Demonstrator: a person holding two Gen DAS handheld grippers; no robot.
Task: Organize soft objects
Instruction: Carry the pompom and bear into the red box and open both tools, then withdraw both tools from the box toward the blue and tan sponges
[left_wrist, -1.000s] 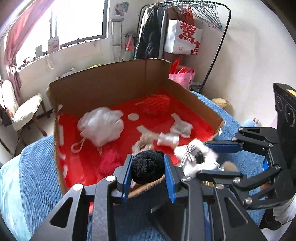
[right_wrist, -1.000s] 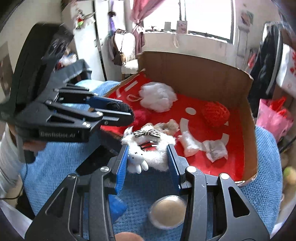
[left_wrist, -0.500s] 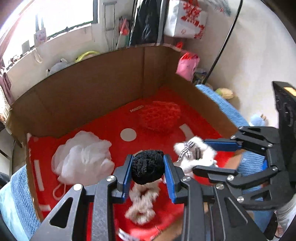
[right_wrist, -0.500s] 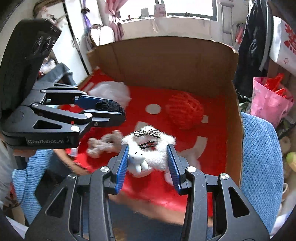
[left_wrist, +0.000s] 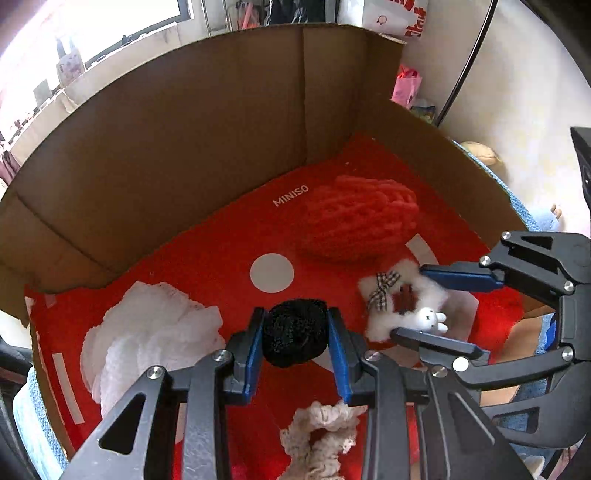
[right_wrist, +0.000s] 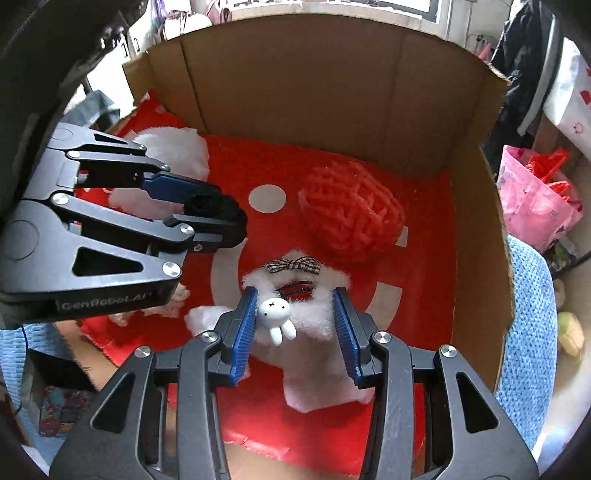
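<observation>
Cardboard box (left_wrist: 221, 122) with a red floor lies under both my claws: my left claw (left_wrist: 295, 332) pinches a black puff (left_wrist: 293, 330), my right claw (right_wrist: 293, 319) a white fluffy clip (right_wrist: 299, 295), so I judge both should next open and drop them inside.

Our left gripper (left_wrist: 295, 356) and right gripper (right_wrist: 295, 325) are matte black linkages with triangular cut-outs, joined by round silver screws. Each finger ends in a ribbed blue pad (right_wrist: 243, 328). Beside the silver screw (right_wrist: 171, 268) on our left gripper's frame, grey lettering (right_wrist: 107, 301) reads "GenRobot.AI". Above that lettering sits a bulky black housing (right_wrist: 33, 66).
</observation>
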